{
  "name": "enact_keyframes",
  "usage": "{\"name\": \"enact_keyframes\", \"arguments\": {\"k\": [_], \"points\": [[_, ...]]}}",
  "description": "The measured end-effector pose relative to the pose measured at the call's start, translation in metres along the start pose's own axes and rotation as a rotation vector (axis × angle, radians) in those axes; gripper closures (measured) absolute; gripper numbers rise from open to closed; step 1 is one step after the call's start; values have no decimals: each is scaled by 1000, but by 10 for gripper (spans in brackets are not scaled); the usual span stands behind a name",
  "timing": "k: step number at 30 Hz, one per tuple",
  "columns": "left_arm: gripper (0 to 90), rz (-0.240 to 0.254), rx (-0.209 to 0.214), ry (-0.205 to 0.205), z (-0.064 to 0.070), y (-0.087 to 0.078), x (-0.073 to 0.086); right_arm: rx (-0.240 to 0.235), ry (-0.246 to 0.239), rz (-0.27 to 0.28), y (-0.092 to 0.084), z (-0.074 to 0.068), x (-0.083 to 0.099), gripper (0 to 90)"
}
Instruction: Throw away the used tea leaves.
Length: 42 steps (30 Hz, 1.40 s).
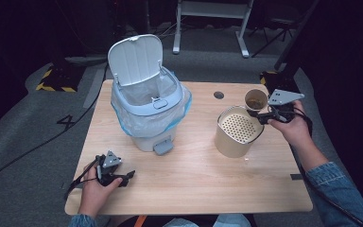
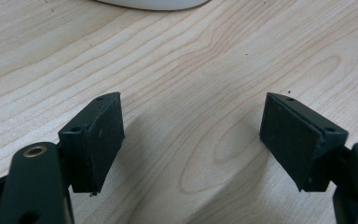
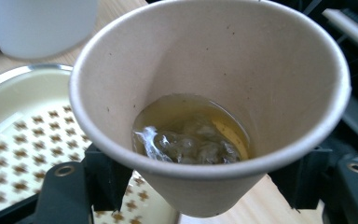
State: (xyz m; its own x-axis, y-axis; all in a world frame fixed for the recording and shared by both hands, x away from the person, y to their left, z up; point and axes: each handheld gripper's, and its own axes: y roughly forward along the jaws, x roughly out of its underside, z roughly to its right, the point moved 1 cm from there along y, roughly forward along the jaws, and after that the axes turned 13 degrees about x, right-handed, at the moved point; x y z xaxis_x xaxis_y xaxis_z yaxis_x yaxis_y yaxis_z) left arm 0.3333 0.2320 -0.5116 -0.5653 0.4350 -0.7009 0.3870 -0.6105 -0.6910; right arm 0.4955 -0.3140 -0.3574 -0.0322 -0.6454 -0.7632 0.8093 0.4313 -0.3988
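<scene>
Resting low on the bench (image 1: 189, 184), left tongs (image 1: 131, 176) spread wide, nothing between. Right tongs (image 3: 200, 182) clamped around paper cup (image 3: 205, 93) (yellowish liquid with wet scraps inside), kept upright beside strainer bucket (image 1: 236, 130), probably for pouring through the holes; open bin (image 1: 146, 104) farther left.

Recording studio or lab: lone wooden table (image 1: 189, 175) on grey carpet (image 1: 23, 156), black curtains, floor cables, hazard tape (image 1: 52, 87).

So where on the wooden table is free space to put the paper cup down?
The wooden table is bare along the front, between the left gripper and the perforated beige canister, and between the white pedal bin and that canister. The back right corner is crowded.
</scene>
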Motion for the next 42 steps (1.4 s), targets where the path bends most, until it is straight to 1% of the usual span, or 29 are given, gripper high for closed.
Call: {"name": "enact_keyframes", "arguments": {"k": [4, 6, 8, 11, 14, 15, 16, 17, 18, 19, 23, 25, 26, 28, 29, 30, 31, 32, 33, 34, 35, 36, 37, 38, 39, 40, 41, 42], "points": [[221, -1, 0, 0, 0, 0, 0, 47, -105, 1, 0, -3, 1, 308], [220, -2, -1, 4, 0, 0, 0, 69, -175, 11, 0, -4, 2, 311], [220, -2, -1, 4, 0, 0, 0, 77, -222, 13, 0, -5, 2, 314], [220, 0, 0, 0, 0, 0, 0, 94, -319, 20, -2, -8, 1, 316], [220, 0, 0, 0, 0, 0, 0, 110, -392, 30, -4, -11, 0, 316], [220, 0, 0, 0, 0, 0, 0, 121, -424, 30, -5, -13, -1, 316], [220, -1, 0, 1, 0, 0, 0, 131, -473, 26, -5, -14, -1, 316], [221, -1, 0, 0, 0, 0, 0, 132, -502, 31, -5, -15, -2, 316], [221, -1, 0, 1, 0, 0, 0, 147, -543, 33, -5, -17, -2, 316], [220, -1, 0, 0, 0, 0, 0, 156, -570, 28, -5, -19, -3, 317], [221, -2, -1, 4, 0, 0, 0, 210, -727, 11, -6, -28, -4, 318], [221, 0, 0, -1, 0, 0, 0, 221, -777, -2, -5, -31, -5, 318], [221, -1, 0, 0, 0, 0, 0, 239, -818, -12, -4, -33, -5, 318], [221, -1, 0, 0, 0, 0, 0, 249, -848, -23, -4, -35, -5, 319], [220, -2, -1, 4, 0, 0, 0, 261, -873, -23, -4, -37, -5, 319], [220, -1, -1, 1, 0, 0, 0, 289, -927, -30, -4, -39, -5, 320], [220, -1, 0, 0, 0, 0, 0, 308, -964, -43, -5, -41, -4, 321], [221, -2, -1, 5, 0, 0, 0, 323, -994, -44, -5, -42, -4, 322], [220, -2, -1, 4, 0, 0, 0, 341, -1037, -40, -5, -43, -4, 322], [221, -1, -1, 4, 0, 0, 0, 363, -1089, -51, -5, -45, -4, 322], [220, 0, 0, 0, 0, 0, 0, 396, -1157, -62, -6, -48, -3, 323], [220, -1, -1, 1, 0, 0, 0, 412, -1205, -67, -6, -50, -3, 323], [220, -1, -1, 0, 0, 0, 0, 423, -1238, -68, -5, -52, -3, 323], [221, -1, -1, 0, 0, 0, 0, 457, -1318, -81, -6, -55, -3, 323], [220, -1, -1, 1, 0, 0, 0, 471, -1366, -75, -5, -57, -3, 323], [220, -2, -1, 3, 0, 0, 0, 502, -1440, -73, -5, -61, -2, 324], [220, -2, -1, 4, 0, 0, 0, 518, -1475, -76, -5, -64, -2, 323], [220, -2, -1, 4, 0, 0, 0, 550, -1542, -77, -5, -67, -1, 323]]}}
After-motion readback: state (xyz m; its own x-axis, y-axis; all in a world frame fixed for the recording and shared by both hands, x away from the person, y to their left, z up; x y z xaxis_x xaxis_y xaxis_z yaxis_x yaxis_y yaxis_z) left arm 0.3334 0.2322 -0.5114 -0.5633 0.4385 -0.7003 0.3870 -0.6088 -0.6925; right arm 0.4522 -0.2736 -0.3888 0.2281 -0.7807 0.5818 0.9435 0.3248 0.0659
